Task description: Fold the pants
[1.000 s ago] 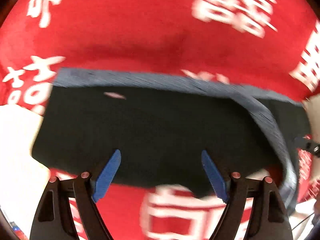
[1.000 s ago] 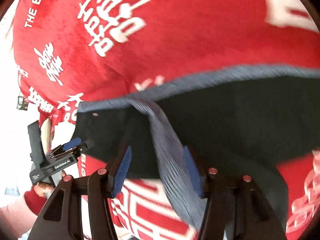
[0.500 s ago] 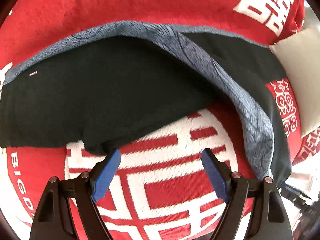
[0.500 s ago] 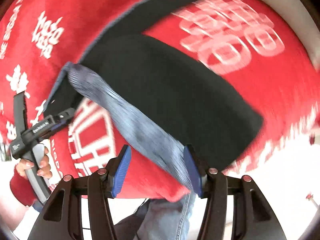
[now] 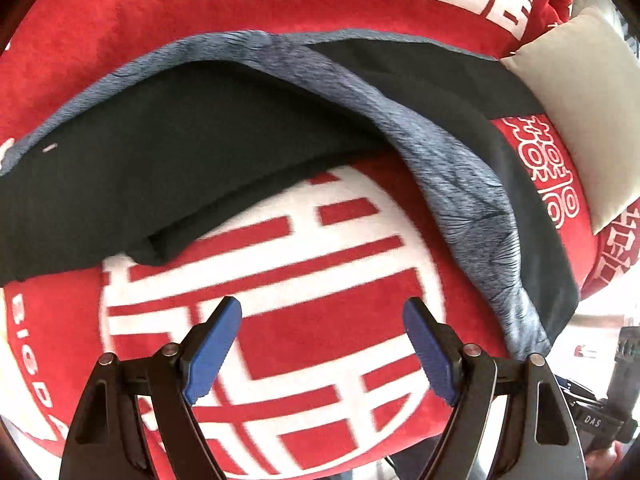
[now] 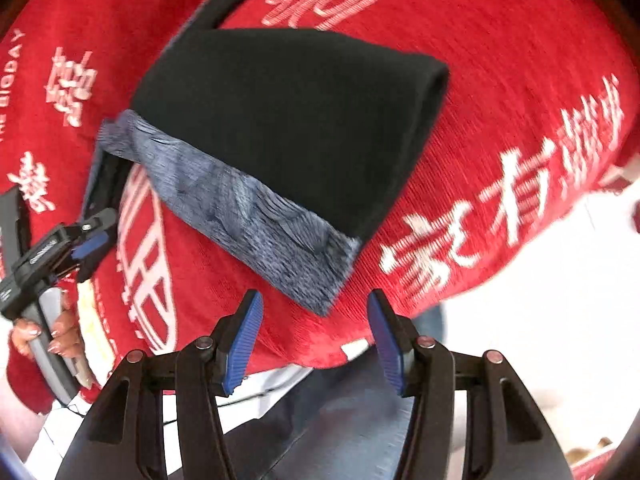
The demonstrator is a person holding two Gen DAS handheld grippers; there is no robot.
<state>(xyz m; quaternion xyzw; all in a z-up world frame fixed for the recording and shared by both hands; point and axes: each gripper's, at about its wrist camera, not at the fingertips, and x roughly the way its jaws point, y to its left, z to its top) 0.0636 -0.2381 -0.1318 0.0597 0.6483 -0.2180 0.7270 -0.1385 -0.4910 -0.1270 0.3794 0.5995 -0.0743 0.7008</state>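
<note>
Where lettering could be read, the red blanket [image 5: 304, 24] carried white characters, a large white double-happiness emblem [image 5: 272, 280] directly ahead of the left gripper [image 5: 322, 350], and Latin capitals running along the edge at 9 o'clock in the right wrist view, partly legible as "BIGDAY". A tag reading "DAS" showed on black hardware at 4 o'clock in the left wrist view. Left gripper pointed steeply down over the emblem, blue pads spread wide, nothing between them. Right gripper [image 6: 316, 340] also angled down, jaws parted to a moderate gap, empty, hanging just off the blanket's near edge. The pants [image 6: 280, 120], black with a blue-grey patterned band [image 6: 248, 216], lay folded on the blanket: at 12 o'clock from the right gripper, band corner nearest its pads but apart from them. From the left gripper the pants arced from 9 through 12 to 3 o'clock. A hand [image 6: 56, 332] with painted nails gripped the left tool's handle at 8 o'clock in the right wrist view. A beige cushion [image 5: 576, 112] sat at 2 o'clock in the left wrist view, beside the pants.
</note>
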